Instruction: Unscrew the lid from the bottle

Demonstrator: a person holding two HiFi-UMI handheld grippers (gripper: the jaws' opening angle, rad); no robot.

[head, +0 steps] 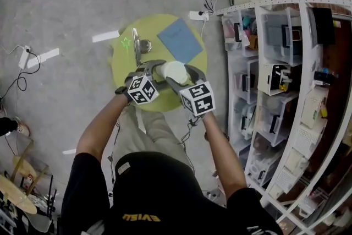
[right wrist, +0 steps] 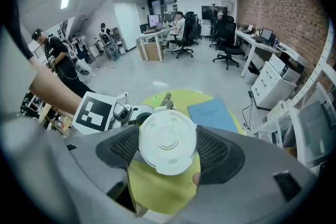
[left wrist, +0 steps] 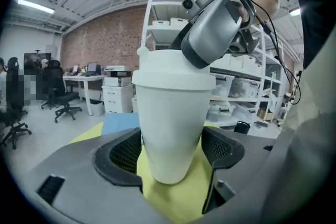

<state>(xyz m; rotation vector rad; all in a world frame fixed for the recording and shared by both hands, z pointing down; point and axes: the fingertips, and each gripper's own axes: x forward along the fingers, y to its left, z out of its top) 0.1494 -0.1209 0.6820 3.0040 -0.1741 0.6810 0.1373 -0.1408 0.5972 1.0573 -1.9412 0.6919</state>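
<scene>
We find the bottle [head: 173, 71] standing upright on the round yellow-green table [head: 124, 60], close to its near edge. It is a plain white tumbler-shaped vessel, its body tapering toward the base. The white lid [right wrist: 167, 139] is seated on top; it is a round disc with a raised centre and a flange wider than the body.

The left gripper [left wrist: 170, 149] reaches in low. Its jaws stand wide apart with the bottle's lower body between them, and we see no firm press of the pads. The right gripper [right wrist: 167, 147] comes steeply from above, its pads meeting the lid's rim on both sides. The two grippers crowd each other at the bottle.

Beyond the bottle a blue notebook [head: 180, 39] lies toward the table's far right edge. A metal clip-like fixture [head: 138, 45] stands at the far left edge. A shelving rack [head: 275, 74] with bins stands just beside the table's right edge.
</scene>
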